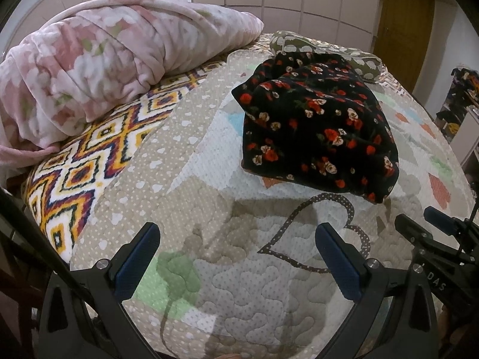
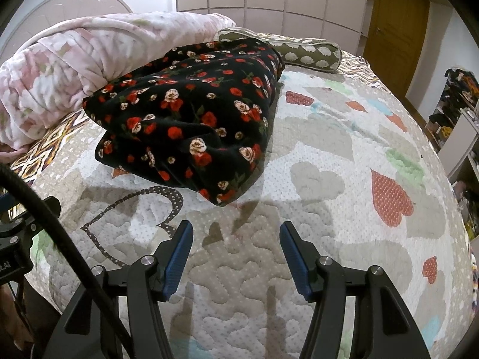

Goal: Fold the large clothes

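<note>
A black garment with red and cream roses (image 1: 320, 125) (image 2: 191, 125) lies folded in a bundle on the heart-patterned quilt (image 1: 209, 197) (image 2: 344, 161). My left gripper (image 1: 238, 233) hovers open over bare quilt, short of the garment's near edge, nothing between its blue pads. My right gripper (image 2: 236, 232) is open too, just in front of the bundle's near corner and not touching it. In the left wrist view the right gripper (image 1: 431, 221) shows at the right edge. Part of the left gripper's body (image 2: 18, 227) shows at the left edge of the right wrist view.
A rolled pink floral blanket (image 1: 104, 71) (image 2: 74, 68) lies at the far left of the bed. A green bolster pillow (image 1: 329, 48) (image 2: 305, 51) sits behind the garment. A black cable (image 2: 60, 233) crosses the lower left. Shelves of clutter (image 2: 458, 107) stand past the bed's right edge.
</note>
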